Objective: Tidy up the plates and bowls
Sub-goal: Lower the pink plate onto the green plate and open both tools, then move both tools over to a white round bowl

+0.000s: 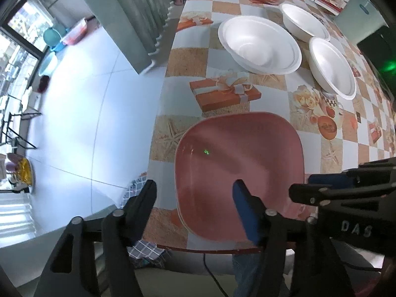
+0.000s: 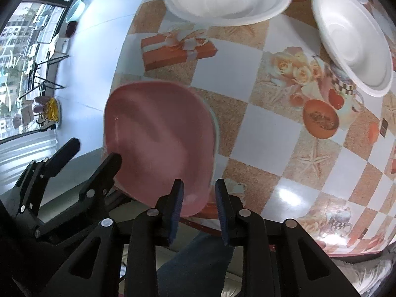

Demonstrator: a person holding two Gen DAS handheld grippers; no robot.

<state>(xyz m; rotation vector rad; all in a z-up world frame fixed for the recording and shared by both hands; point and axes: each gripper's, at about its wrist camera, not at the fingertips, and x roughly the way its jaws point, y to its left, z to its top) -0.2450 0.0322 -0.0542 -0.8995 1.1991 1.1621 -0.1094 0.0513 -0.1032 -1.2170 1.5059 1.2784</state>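
Beyond pink plate (image 1: 237,173), three white bowls (image 1: 259,44).

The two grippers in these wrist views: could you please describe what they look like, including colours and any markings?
Both are black plastic two-finger tools with triangular cut-outs and silver pivot pins. The left gripper and the right gripper have blue pads on the inner faces of their fingers. In the left wrist view, white letters "DAS" mark the right gripper's body. A thin black cable hangs below the table edge.

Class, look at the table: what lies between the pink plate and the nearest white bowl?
Only bare tablecloth, printed there with an orange gift box. No object stands between the pink plate and the nearest white bowl. Both wrist views show this.
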